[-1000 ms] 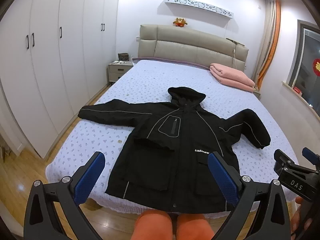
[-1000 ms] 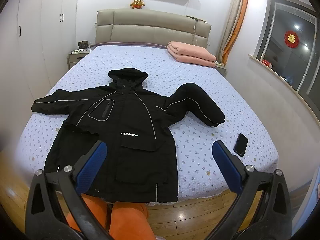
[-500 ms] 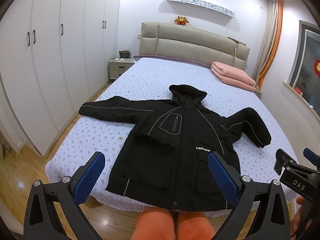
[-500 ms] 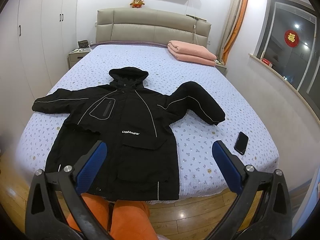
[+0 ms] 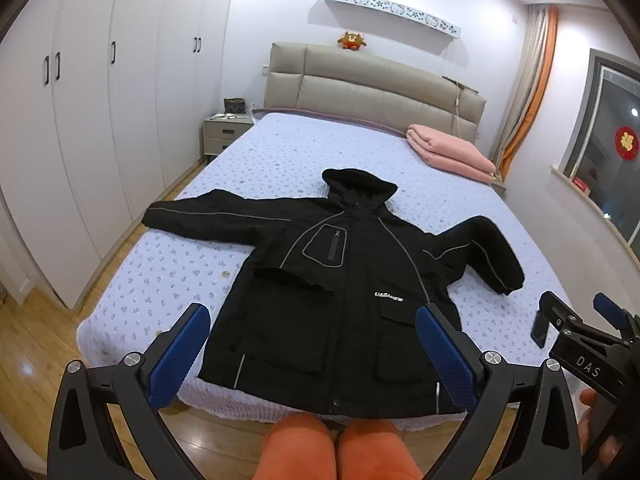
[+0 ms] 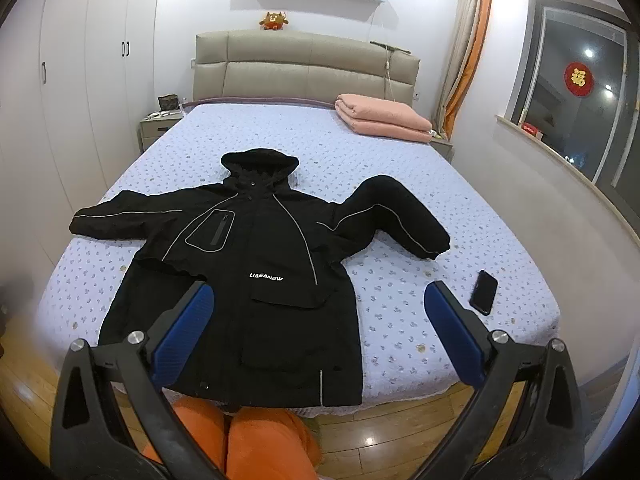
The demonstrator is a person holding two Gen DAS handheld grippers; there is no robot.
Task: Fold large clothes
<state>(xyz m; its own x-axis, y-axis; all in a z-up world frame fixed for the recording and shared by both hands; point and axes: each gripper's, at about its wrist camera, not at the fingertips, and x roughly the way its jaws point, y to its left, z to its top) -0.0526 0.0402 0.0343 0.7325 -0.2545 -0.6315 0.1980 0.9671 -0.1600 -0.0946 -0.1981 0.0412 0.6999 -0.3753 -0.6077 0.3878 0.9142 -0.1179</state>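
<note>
Two grippers are held above the foot edge of the bed [image 6: 500,216], and both sets of jaws are spread wide with nothing between them. The left gripper [image 5: 312,344] is seen with its blue pads [image 5: 178,356] apart over the lower part of the jacket [image 5: 340,292]; the right gripper [image 6: 320,324] is likewise released, its blue pads [image 6: 452,332] framing the jacket's hem side and the bare bedspread beside it. In the left wrist view the right gripper's body is seen at the lower right, with part of a hand [image 5: 592,404] on it.

The black hooded jacket is laid flat, front up, on the bed, with its hem at the foot edge and its hood pointed toward the headboard [image 6: 304,68]. One sleeve is stretched toward the wardrobe-side edge, and the other is bent toward the window-side edge. A dark phone [image 6: 483,292] is lain on the bedspread near the foot corner on the window side, apart from the jacket. A folded pink blanket [image 6: 380,120] is placed at the head corner on that same side. Orange-clad knees [image 6: 256,440] are seen just below the foot edge.
</note>
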